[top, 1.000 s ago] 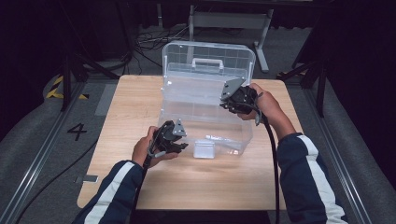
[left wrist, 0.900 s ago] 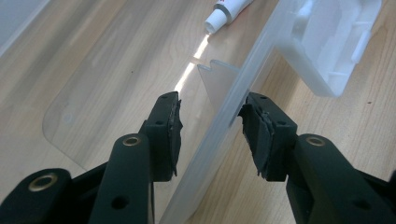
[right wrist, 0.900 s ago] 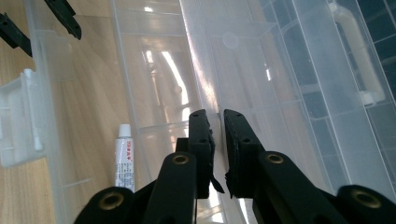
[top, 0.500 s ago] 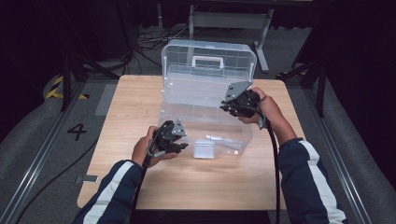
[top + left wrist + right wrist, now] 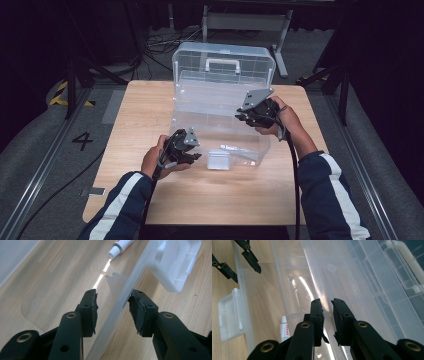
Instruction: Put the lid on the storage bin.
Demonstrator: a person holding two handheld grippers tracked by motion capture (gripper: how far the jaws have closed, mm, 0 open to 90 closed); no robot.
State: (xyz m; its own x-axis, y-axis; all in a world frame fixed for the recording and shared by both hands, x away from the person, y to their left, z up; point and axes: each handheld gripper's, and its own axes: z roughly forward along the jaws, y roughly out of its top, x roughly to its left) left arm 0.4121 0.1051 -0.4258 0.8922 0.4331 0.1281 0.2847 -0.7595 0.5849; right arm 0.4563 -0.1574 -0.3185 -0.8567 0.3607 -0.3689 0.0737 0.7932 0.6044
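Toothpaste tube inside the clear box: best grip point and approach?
Grip the tube across its body, just behind the white cap, coming from above through the open top of the clear storage box. It lies flat on the box floor close behind the front wall, so a side approach is blocked; jaws should straddle its width, though how much room that wall leaves is hard to tell.

Right claw (image 5: 244, 116) shifted slightly toward the tabletop's (image 5: 150, 105) right side along the far wall of the clear plastic box (image 5: 225, 92), its jaws just been opening a little, the thin wall edge between them
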